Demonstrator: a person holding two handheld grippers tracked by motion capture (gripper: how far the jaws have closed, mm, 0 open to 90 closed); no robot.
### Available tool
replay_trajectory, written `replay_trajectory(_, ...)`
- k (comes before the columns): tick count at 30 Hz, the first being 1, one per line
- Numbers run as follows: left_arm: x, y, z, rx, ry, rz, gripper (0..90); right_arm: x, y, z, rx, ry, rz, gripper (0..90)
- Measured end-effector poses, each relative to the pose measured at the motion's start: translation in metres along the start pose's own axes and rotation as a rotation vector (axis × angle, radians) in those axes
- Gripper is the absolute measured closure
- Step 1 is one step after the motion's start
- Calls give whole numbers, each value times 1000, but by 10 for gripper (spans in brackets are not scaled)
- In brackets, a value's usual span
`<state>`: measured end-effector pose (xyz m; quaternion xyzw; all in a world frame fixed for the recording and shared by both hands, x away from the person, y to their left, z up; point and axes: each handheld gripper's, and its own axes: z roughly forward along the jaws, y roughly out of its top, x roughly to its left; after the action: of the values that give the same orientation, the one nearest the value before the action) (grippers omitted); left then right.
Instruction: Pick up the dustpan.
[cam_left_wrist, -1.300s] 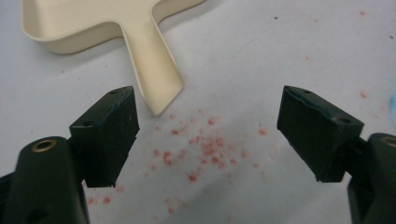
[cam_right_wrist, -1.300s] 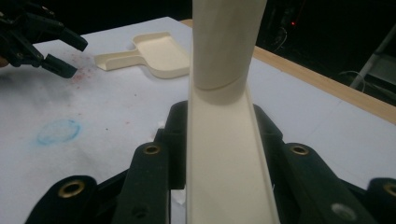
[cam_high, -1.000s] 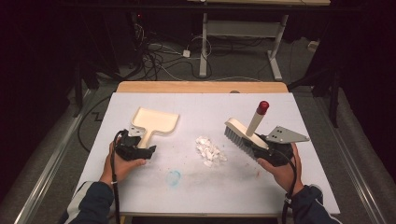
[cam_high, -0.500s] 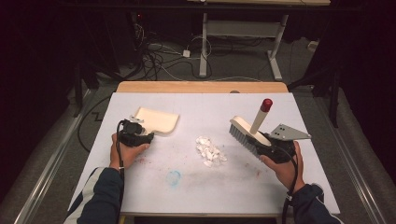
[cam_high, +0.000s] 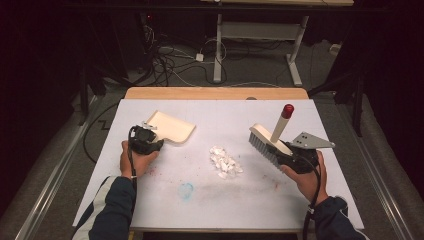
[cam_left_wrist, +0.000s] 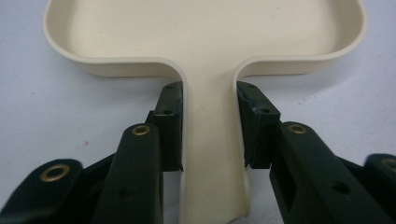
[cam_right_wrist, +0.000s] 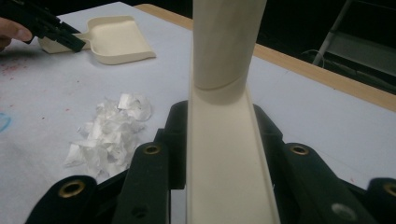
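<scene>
Table: a white sheet covers the table, with faint blue and red smudges near its 6 o'clock edge and bare wood along the 12 o'clock edge.

Dustpan: the cream dustpan lies flat toward 10 o'clock from the table's middle, its handle pointing back at the person's left hand and its open lip facing roughly 3 o'clock.

Brush: the cream brush sits toward 3 o'clock from the middle, bristles down and raised off the sheet, its red-tipped handle slanting up toward 1 o'clock.

Paper scraps: a small heap of torn white paper scraps lies near the table's middle, between the two tools and apart from both.

Left gripper: the left gripper has just been closing, and in the left gripper view its pads now press both sides of the dustpan's handle, just behind the pan.

Right gripper: the right gripper is clamped around the brush's flat back, the handle rising straight out between its jaws.

Key relation: from the brush, the scraps lie toward 9 o'clock, and the dustpan's lip lies beyond them toward 10 o'clock. The brush is the nearer tool, so a sweep would likely run right to left, once the pan is brought close behind the heap.
</scene>
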<state>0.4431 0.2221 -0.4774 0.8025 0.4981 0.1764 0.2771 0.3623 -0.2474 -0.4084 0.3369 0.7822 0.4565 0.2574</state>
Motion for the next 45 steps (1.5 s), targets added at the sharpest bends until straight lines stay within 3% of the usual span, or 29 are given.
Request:
replay_trajectory(3,5,0,-11,-9,-21,11,638,-1,-2,3,10,-14,11,673)
replay_trajectory(5,5,1,-21,-3,9,65,638,-2,-3,5,11,-18,20,673)
replay_trajectory(11,2,0,-45,-9,-24,151,638,-4,-5,12,29,-47,34,673)
replay_trajectory(23,-24,-18,-73,61,-101,321,638,-2,-11,28,61,-80,50,674)
replay_trajectory(35,-66,-41,-91,111,-205,472,638,4,-8,43,56,-100,50,674)
replay_trajectory(45,-86,-47,-89,138,-284,485,637,15,-6,61,55,-81,38,674)
